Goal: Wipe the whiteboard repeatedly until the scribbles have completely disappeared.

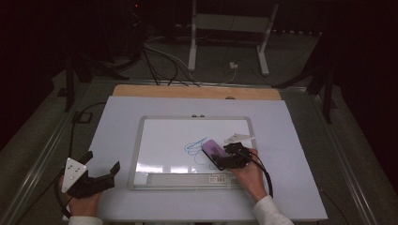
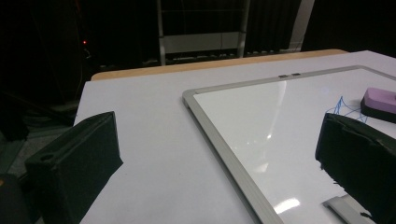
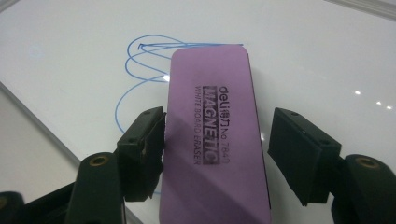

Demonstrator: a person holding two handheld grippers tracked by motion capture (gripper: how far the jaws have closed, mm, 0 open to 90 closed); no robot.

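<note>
Whiteboard (image 1: 155, 140) left half lies bare — free passage there. Obstacles: purple eraser (image 1: 212, 148) on the blue scribble (image 1: 195, 146), right gripper (image 1: 230, 157) straddling it.

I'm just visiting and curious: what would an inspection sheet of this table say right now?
Surface: white table top with a wooden strip along its far edge.
Job's things: purple eraser lying on the whiteboard, beside blue scribbles.
Clutter: nothing seen.
Grippers: right hand-held gripper straddles the eraser; the left-hand pad touches it, the other stands clear with a gap. Left hand-held gripper sits open on the table beside the board, holding nothing.
Cables: a black cable trails from the right hand-held gripper; more cables lie on the floor beyond.
Surroundings: dark room, a white metal stand behind the table.
</note>
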